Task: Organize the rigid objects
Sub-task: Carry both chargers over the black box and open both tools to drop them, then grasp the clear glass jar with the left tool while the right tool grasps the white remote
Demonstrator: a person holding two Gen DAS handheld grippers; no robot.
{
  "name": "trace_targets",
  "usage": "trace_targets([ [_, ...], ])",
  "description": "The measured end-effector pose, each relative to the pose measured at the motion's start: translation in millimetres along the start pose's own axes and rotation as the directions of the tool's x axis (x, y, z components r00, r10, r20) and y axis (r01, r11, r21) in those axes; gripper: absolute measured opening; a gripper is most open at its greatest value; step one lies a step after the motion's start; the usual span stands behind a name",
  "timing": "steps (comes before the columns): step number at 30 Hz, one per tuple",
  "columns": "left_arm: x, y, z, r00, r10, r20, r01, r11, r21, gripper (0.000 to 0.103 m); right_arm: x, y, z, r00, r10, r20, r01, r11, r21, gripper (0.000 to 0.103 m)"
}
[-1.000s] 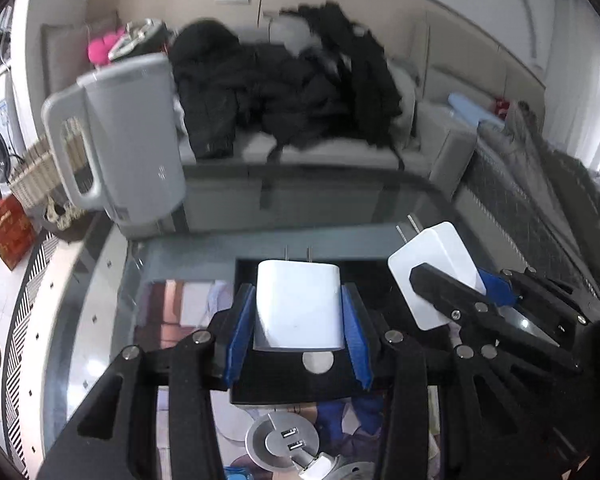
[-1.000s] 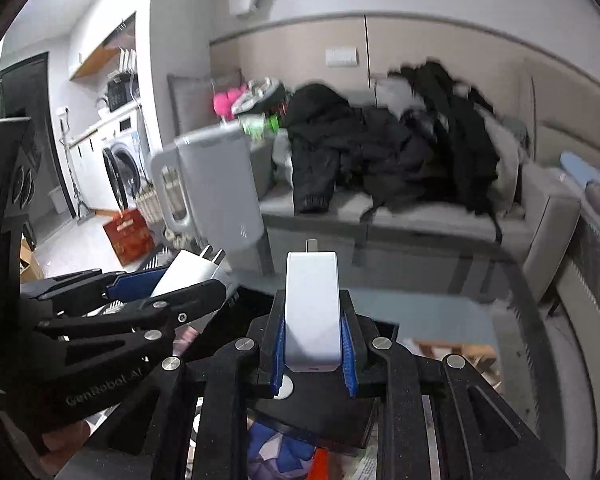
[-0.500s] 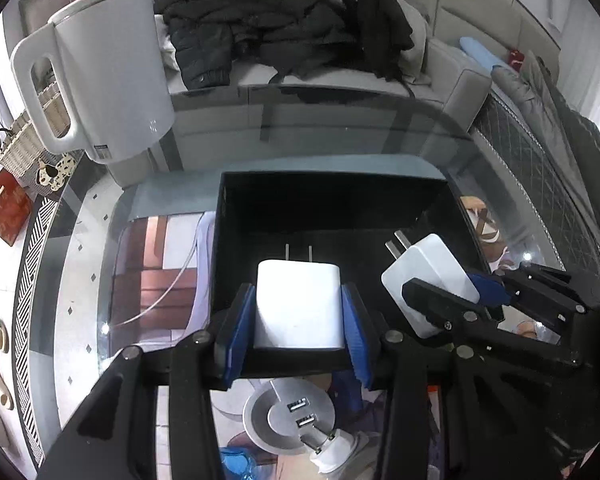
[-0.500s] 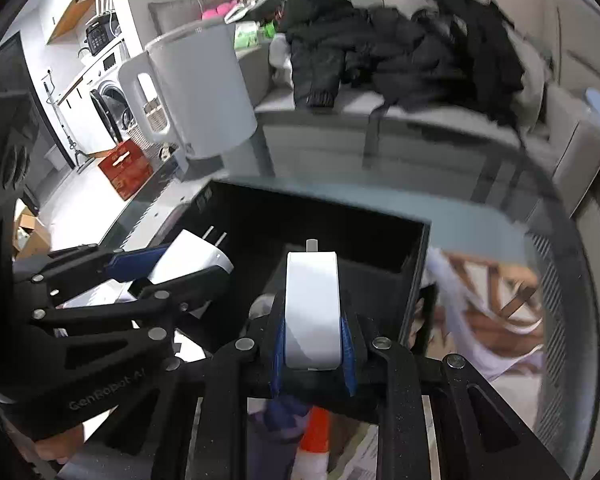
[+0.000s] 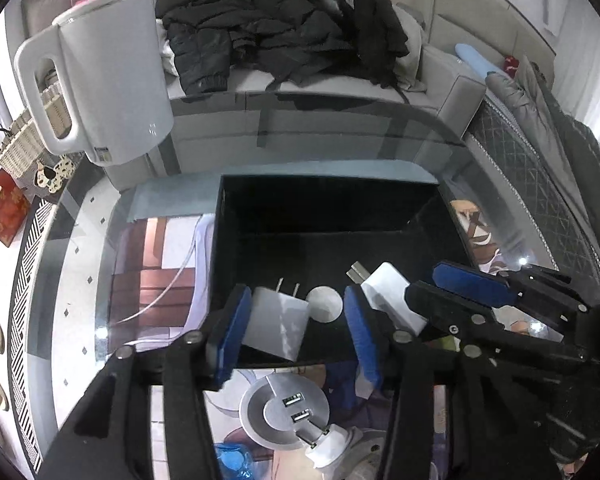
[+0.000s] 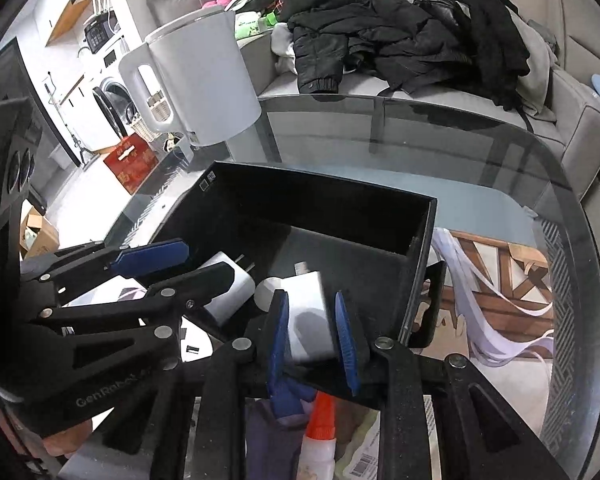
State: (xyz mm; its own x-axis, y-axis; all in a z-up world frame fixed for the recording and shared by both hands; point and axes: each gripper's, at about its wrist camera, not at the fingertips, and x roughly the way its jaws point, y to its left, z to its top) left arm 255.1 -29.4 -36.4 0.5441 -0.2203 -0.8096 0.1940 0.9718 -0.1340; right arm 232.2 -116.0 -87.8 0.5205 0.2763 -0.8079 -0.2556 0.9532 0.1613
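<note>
A black open box (image 5: 328,178) stands on the glass table. My left gripper (image 5: 296,300) hangs low inside its near side with its jaws opening. A white two-pin charger (image 5: 276,324) sits tilted between them, leaning on the left pad (image 5: 234,332) with a clear gap to the right pad. My right gripper (image 6: 310,300) is beside it in the box (image 6: 320,186), jaws also opening. Its slim white charger (image 6: 308,320) is blurred and loose between the pads. A white round piece (image 5: 324,304) lies on the box floor between the two chargers.
A white kettle (image 5: 112,80) stands on the table left of the box. A grey round USB adapter (image 5: 284,416) and an orange-capped bottle (image 6: 324,420) lie just below the box's near wall. A sofa heaped with black clothes (image 5: 284,32) is behind the table edge.
Both grippers sank a little deeper into the box. The left jaws widened and its charger tipped against the left pad. The right charger slid forward out of a firm grip.
</note>
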Motion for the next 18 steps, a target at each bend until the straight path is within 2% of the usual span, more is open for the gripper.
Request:
trace_targets([
  [2, -8, 1, 1, 1.0, 0.012, 0.029, -0.012, 1.0, 0.0, 0.062, -8, 0, -1, 1.0, 0.002, 0.017, -0.002, 1.0, 0.002, 0.027],
  [5, -23, 3, 2, 0.997, -0.008, 0.072, 0.009, 1.0, -0.013, 0.063, -25, 1, -3, 0.999, -0.004, 0.053, 0.003, 1.0, 0.007, 0.031],
  [7, -34, 2, 2, 0.995, -0.02, 0.101, 0.023, 0.999, -0.024, 0.064, -38, 3, -5, 0.996, -0.003, 0.084, 0.003, 1.0, 0.003, 0.04],
  [10, -49, 1, 1, 0.99, -0.043, 0.136, 0.047, 0.999, -0.022, 0.072, -60, 5, -8, 0.99, -0.007, 0.137, 0.007, 1.0, 0.004, 0.05],
  [18, -86, -6, -12, 0.971, -0.066, 0.231, 0.064, 0.998, 0.014, 0.075, -117, 10, -24, 0.967, -0.015, 0.256, 0.022, 0.999, -0.025, 0.053],
])
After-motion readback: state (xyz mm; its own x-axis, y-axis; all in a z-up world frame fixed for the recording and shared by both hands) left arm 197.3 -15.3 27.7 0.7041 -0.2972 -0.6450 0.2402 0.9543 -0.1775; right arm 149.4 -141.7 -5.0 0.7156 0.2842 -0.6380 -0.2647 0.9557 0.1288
